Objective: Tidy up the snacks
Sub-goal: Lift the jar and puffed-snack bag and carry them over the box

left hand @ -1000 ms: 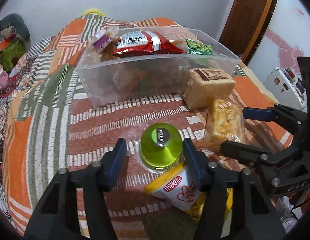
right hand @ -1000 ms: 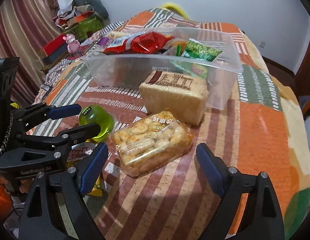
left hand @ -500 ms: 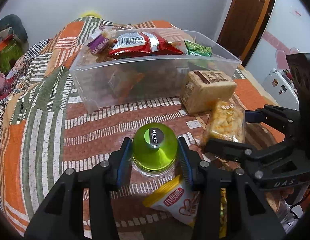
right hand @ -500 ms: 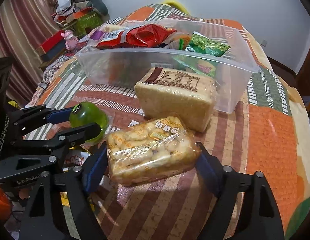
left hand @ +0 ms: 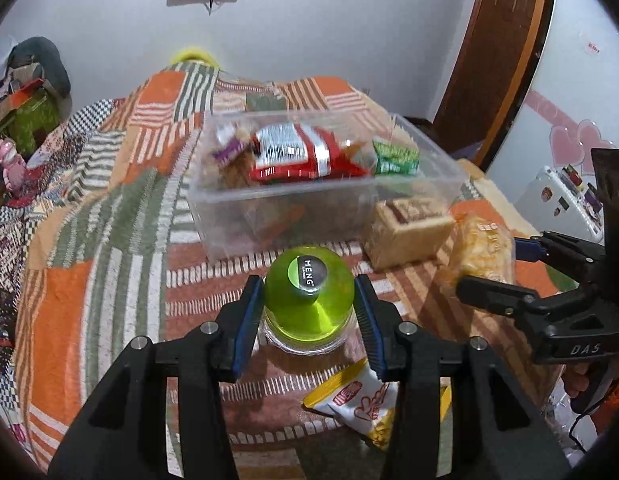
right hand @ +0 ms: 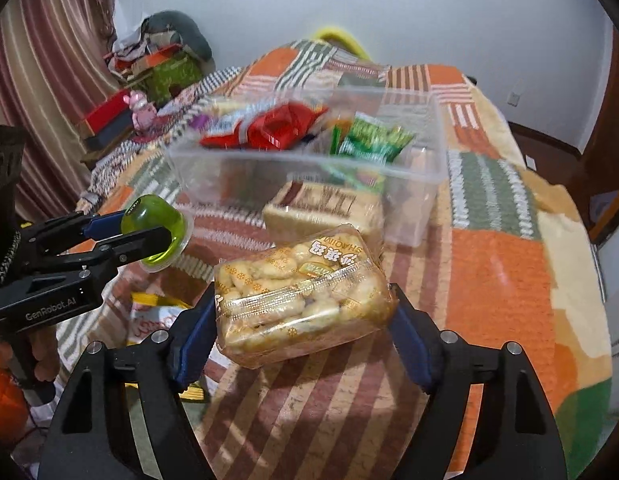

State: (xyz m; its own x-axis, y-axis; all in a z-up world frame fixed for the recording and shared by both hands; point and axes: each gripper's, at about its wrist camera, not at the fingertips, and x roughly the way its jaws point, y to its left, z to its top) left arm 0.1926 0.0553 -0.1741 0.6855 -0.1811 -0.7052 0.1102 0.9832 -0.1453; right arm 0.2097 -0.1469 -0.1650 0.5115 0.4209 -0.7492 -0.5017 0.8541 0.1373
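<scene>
- Left tongs (left hand: 309, 312): clamped on the round green jelly cup (left hand: 309, 294), lifted off the bed.
- Right tongs (right hand: 303, 338): gripping the clear bag of biscuits (right hand: 299, 304).
- Clear plastic bin (right hand: 309, 160), 12 o'clock: carry both level over the rim, release low.

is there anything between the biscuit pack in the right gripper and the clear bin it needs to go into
Yes. A wrapped bread loaf sits against the clear bin near wall, directly ahead of the biscuit pack held by the right gripper. The bin's open top looks unobstructed.
</scene>
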